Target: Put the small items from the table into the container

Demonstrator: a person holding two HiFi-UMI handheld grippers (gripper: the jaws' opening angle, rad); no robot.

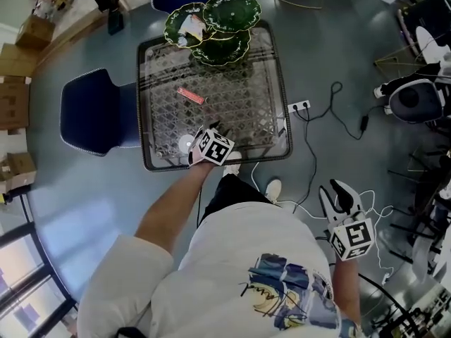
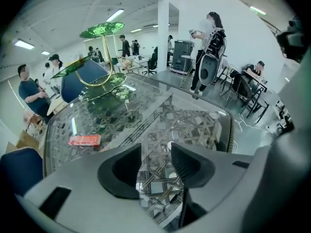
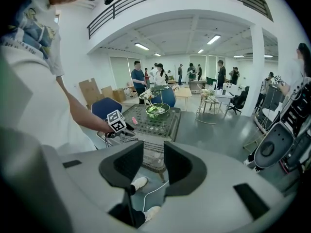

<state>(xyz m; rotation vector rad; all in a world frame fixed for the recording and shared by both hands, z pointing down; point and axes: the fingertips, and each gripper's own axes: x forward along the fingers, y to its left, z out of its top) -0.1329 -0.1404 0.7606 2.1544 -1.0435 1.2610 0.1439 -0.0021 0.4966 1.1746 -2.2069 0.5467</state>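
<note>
Person: loose white short-sleeved T-shirt [image 1: 225, 259] with a blue, dark-outlined cartoon print [image 1: 282, 291] on the front. Dark trousers [image 1: 227, 192], white shoes [image 1: 273, 189]. Left gripper [image 2: 155, 165] and right gripper [image 3: 153, 165]: pale grey moulded shells, black ribbed jaws. Each carries a white cube [image 1: 213, 146] bearing black square markers.

The cube [image 1: 213, 146] hides the fingers of the left gripper [image 2: 155, 166] from the head view. Whether anything clear sits between them is unclear. The red item [image 1: 190, 96] is too small to identify.
</note>
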